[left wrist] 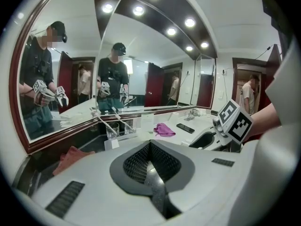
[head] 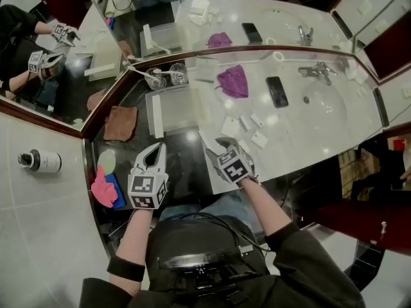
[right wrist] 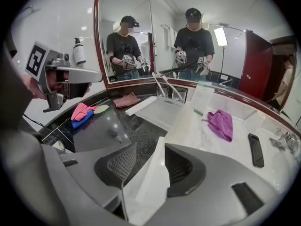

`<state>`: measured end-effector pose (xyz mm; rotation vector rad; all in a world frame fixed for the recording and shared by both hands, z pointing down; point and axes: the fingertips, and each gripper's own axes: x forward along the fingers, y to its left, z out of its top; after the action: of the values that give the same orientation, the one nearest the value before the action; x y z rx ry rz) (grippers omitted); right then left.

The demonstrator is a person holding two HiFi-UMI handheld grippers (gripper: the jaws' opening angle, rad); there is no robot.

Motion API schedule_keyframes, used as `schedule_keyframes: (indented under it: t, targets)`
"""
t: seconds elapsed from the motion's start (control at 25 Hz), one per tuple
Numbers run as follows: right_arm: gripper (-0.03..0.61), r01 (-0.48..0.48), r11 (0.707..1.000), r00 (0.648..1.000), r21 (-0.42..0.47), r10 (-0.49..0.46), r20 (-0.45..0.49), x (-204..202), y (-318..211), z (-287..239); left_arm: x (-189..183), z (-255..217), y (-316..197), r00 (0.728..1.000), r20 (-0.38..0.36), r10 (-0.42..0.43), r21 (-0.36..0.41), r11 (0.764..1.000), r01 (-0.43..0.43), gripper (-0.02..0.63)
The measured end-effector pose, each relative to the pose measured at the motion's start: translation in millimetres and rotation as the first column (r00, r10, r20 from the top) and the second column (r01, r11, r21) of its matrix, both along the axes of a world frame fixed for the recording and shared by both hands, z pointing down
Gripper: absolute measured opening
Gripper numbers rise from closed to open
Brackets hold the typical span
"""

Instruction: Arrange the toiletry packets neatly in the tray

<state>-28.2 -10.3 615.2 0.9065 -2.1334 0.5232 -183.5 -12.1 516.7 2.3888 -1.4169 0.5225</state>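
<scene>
A: Right gripper (right wrist: pixel 150 150) status?
B: Fingers apart, white packet (right wrist: pixel 146 187) between them. It lies along one finger and the other mesh pad is clear of it, so no clamp
A: Left gripper (left wrist: pixel 149 146)?
B: Fingers closed together, nothing in them, over the dark worktop (head: pixel 187 175)
A: Tray?
B: Clear tray (head: pixel 174 109) is further back by the mirror (head: pixel 77 56), apart from both grippers. Loose packets (head: pixel 230 126) lie on the white part, near the purple cloth (head: pixel 232 81)
</scene>
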Motion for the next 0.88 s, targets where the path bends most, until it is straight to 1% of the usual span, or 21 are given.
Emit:
schedule_keyframes:
  t: [0.12,0.36,0.6,0.76,0.88]
  targets:
    - [0.242,0.007,0.998,0.999,-0.064,-0.010,-0.043,-8,0,22,-5,8,-5,1.000,-0.016,0.013,-0.011,1.000,-0.013,0.000]
    - [0.242,0.030,0.991,0.988,-0.132,-0.049,-0.149,-11,-7,59,-11,22,-15,0.999,-0.043,0.020,-0.036,0.999,-0.022,0.000]
    - [0.244,0.017,0.974,0.982,-0.227,-0.059,-0.178,-11,-3,99,-22,36,-22,0.999,-0.051,0.007,-0.067,0.998,-0.011,0.000]
    - [0.209,0.017,0.969,0.977,-0.246,-0.067,-0.200,-12,-10,102,-29,45,-24,0.999,-0.054,-0.004,-0.087,0.996,-0.001,0.000]
    - [0.198,0.011,0.963,0.974,-0.270,-0.071,-0.216,-11,-12,110,-33,47,-26,0.998,-0.053,-0.014,-0.092,0.996,0.009,0.000]
